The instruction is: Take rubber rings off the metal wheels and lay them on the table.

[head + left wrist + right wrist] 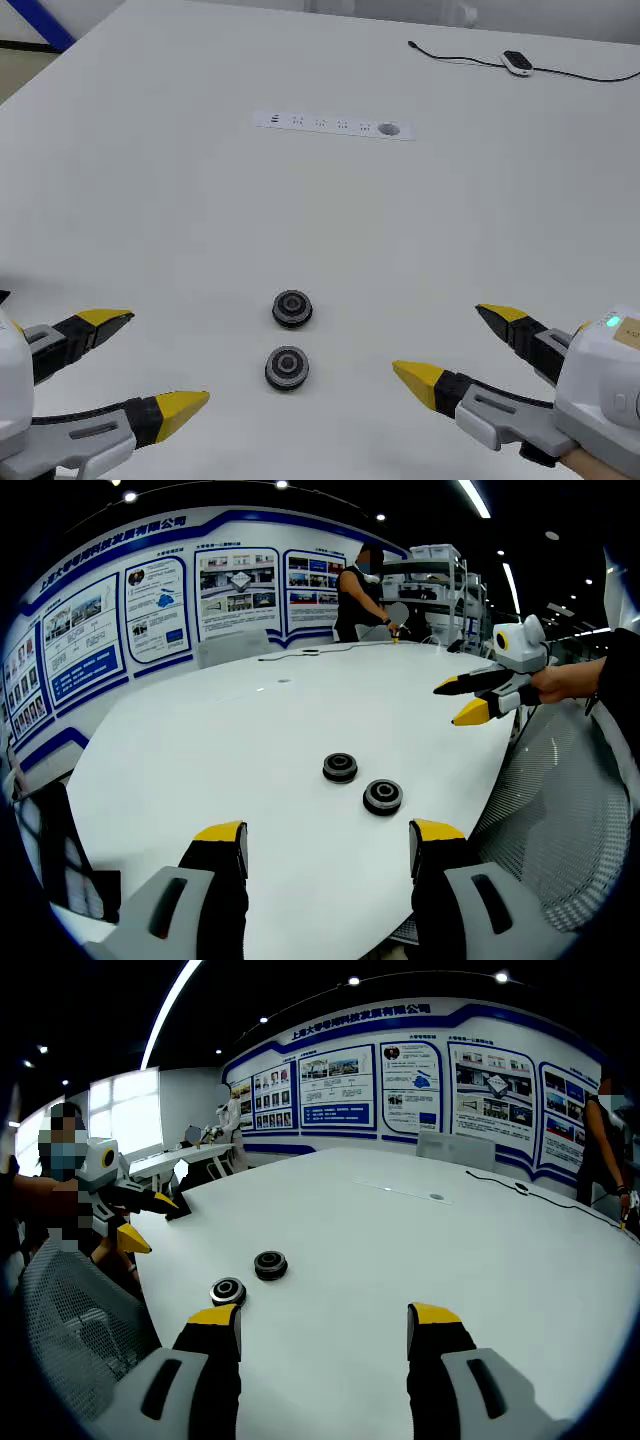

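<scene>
I have two small metal wheels on the white table (150,200). The far wheel (292,308) and the near wheel (287,368) lie flat, close together but not touching, with the near one at 6 o'clock from the far one. Each has a dark rubber ring around its grey hub, and no ring lies loose on the table.

In the head view my left gripper (145,362) hovers at 8 o'clock from the wheels, well apart from them. Its yellow-tipped jaws are spread wide with nothing between them. My right gripper (455,345) is at 4 o'clock, also well clear, jaws likewise wide apart and empty. Both point inward toward the pair.

At 12 o'clock from the wheels, farther up the table, a white power strip (333,125) sits flush in the surface. At about 1 o'clock, near the far edge, a thin black cable (455,58) runs to a small black-and-white device (517,62).

In the left gripper view a person (360,590) stands beyond the table's far end, in front of blue-framed wall boards (165,605).
</scene>
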### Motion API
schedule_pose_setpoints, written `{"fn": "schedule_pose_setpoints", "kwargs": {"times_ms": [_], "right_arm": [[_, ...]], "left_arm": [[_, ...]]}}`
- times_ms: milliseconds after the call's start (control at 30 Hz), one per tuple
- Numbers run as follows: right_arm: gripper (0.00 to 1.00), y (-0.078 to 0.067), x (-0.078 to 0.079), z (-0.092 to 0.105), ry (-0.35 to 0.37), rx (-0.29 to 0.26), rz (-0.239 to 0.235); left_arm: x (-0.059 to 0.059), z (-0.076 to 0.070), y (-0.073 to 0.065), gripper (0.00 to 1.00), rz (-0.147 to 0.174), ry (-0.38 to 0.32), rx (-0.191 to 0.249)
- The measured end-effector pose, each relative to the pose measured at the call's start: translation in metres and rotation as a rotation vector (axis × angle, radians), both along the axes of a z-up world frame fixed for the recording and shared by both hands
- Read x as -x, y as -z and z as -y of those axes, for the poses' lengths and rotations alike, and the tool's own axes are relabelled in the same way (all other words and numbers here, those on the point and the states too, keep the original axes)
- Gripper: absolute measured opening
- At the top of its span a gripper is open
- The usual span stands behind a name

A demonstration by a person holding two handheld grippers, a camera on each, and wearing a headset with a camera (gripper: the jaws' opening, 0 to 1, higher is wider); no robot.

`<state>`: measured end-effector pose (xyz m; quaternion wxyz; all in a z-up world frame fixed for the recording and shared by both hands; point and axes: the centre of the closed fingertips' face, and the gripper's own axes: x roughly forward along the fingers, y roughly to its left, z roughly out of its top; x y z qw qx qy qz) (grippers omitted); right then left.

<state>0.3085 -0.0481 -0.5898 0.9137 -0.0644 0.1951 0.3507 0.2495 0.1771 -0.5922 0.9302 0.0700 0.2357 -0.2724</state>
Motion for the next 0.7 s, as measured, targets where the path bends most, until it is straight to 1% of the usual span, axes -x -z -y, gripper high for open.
{"fn": "schedule_pose_setpoints", "kwargs": {"times_ms": [400,567,700], "right_arm": [[0.69,0.0057,0.0011,0.0021,0.006,0.000,-0.018],[0.69,0.0067,0.0006,0.0030,0.010,0.000,-0.021],[0.69,0.0080,0.0011,0.0020,0.006,-0.001,-0.029]], "left_arm": [[-0.0026,0.0000,0.0014,0.66,-0.007,0.006,0.005],[-0.0059,0.0003,0.0004,0.64,-0.009,0.002,0.019],[-0.0086,0.0029,0.0008,0.64,-0.010,0.010,0.010]]}}
